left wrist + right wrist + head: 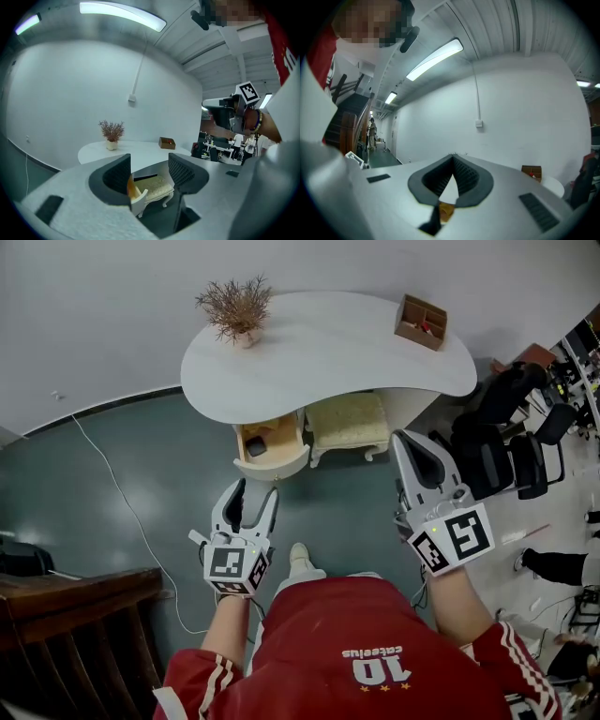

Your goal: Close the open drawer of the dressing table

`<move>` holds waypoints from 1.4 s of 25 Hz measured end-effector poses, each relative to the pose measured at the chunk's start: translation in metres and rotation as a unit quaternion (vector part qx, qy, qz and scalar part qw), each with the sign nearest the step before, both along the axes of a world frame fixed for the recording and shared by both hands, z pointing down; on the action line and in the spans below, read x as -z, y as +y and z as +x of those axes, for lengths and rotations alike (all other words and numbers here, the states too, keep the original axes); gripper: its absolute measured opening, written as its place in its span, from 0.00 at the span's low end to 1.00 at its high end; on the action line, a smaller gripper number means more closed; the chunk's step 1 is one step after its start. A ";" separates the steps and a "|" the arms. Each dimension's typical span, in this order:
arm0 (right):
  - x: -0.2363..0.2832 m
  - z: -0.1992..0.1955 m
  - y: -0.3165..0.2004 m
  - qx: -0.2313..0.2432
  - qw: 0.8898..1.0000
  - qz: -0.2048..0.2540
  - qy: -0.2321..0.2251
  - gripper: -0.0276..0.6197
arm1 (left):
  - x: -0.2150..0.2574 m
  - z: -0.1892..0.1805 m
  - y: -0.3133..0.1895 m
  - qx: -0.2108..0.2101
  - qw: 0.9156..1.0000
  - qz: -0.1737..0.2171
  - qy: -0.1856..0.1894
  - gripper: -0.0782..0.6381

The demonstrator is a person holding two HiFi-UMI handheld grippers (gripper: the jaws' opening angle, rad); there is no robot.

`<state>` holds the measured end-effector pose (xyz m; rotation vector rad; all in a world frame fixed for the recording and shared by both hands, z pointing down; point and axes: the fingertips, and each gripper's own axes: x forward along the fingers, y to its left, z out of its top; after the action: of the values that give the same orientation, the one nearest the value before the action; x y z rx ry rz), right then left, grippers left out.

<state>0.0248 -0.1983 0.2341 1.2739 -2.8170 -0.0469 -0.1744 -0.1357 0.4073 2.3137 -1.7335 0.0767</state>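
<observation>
Our left gripper (255,491) (149,171) has its jaws spread wide, with nothing gripped between the pads. Through the gap, in the left gripper view, we see the open drawer (139,199). Its white front and orange-brown inside sit low and toward the left jaw, which partly hides them. In the head view the drawer (277,468) lies just ahead of this gripper's fingertips and stands pulled out from under the dressing table (319,352). A small dark object rests inside it, too small for us to name. We see no contact between the jaws and the drawer front.

Our right gripper (403,437) (453,158) has its jaws brought together at the tips and holds nothing. It points forward beside the left one, well apart from it, with the person's red shirt behind and between the two.

Ahead of the gap between the grippers, and just right of the drawer, a cream upholstered stool (347,420) (157,187) stands tucked partly under the table's edge. Beyond the left gripper, a dried plant in a pot (236,310) (111,131) stands on the white top. Farther on and toward the right gripper's side sits a small wooden box (420,322) (167,142) (531,171). Out past the right gripper stand black office chairs (497,442). On the outer side of the left gripper a white cable (122,502) trails over the teal floor, with a dark wooden railing (66,615) nearer the person.
</observation>
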 end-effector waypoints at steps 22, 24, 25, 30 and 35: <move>-0.114 -0.028 -0.049 0.009 0.997 -0.076 0.010 0.05 | -0.220 0.014 -0.024 0.046 0.989 -0.140 0.018 0.44; -0.117 -0.031 -0.060 0.024 0.997 -0.079 0.008 0.05 | -0.237 0.015 -0.029 0.059 0.987 -0.150 0.015 0.44; -0.120 -0.035 -0.066 0.035 0.996 -0.080 0.010 0.05 | -0.244 0.015 -0.033 0.066 0.986 -0.153 0.009 0.44; -0.144 -0.052 -0.093 0.088 0.991 -0.098 0.020 0.05 | -0.285 0.012 -0.049 0.096 0.980 -0.172 -0.035 0.43; -0.170 -0.059 -0.106 0.118 0.985 -0.118 0.037 0.05 | -0.333 0.013 -0.061 0.117 0.968 -0.223 -0.018 0.41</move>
<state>-0.0340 -0.3042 0.4046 0.8690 -2.7906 0.2173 -0.1609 -0.1963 0.7404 1.7890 -1.7733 0.4201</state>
